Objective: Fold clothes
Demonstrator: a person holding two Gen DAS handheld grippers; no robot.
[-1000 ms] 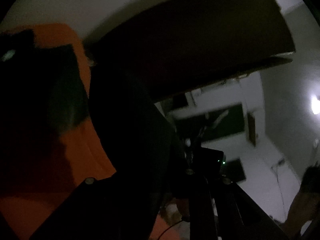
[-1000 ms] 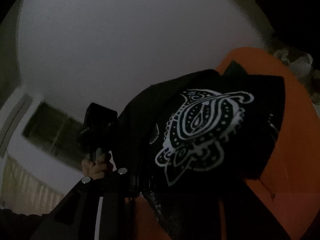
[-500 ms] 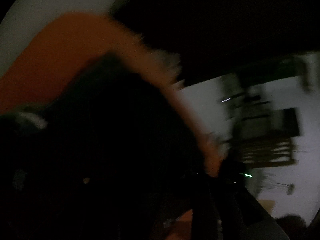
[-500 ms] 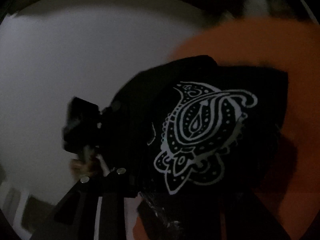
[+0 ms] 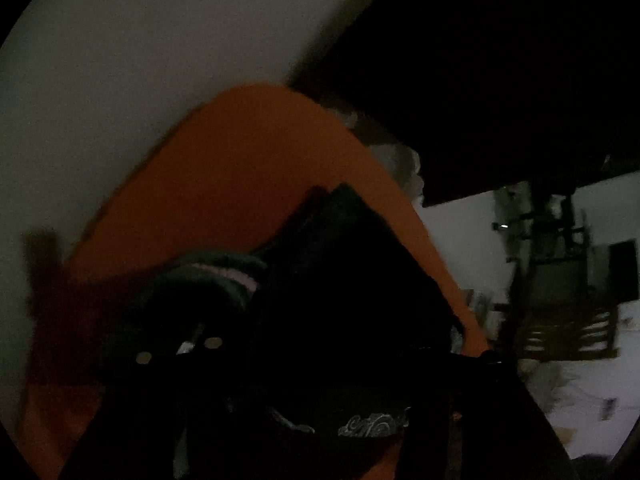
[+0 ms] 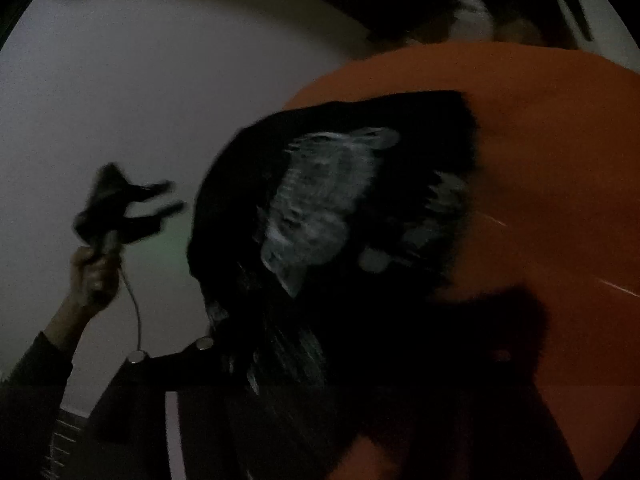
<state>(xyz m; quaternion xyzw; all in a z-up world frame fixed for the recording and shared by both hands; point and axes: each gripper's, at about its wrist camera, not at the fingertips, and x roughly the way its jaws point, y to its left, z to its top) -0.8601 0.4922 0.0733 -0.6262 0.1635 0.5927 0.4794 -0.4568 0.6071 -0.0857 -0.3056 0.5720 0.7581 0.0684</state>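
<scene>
A black garment [image 6: 352, 152] with a white paisley print lies bunched on the orange surface [image 6: 560, 160]. The right wrist view is blurred. My right gripper [image 6: 352, 352] is low over the garment with its jaws opening. Cloth lies loose between its dark fingers [image 6: 160, 364]. In that view my left gripper [image 6: 174, 196] is held off to the left by a hand [image 6: 96, 268], its jaws opening with nothing between them. In the left wrist view the left gripper [image 5: 320, 356] points down over the black garment [image 5: 344, 280], whose collar [image 5: 224, 272] shows at the left.
A pale wall [image 6: 140, 80] stands behind the orange surface. A dark slab [image 5: 500, 80] overhangs at the upper right. A wooden chair [image 5: 560, 320] and a white floor [image 5: 592, 400] with scattered bits lie off to the right. A thin cable [image 6: 134, 308] hangs from the left gripper.
The left gripper has let go of the garment and swung away from it. The garment has dropped lower onto the orange surface. The right gripper's fingers stand wider apart.
</scene>
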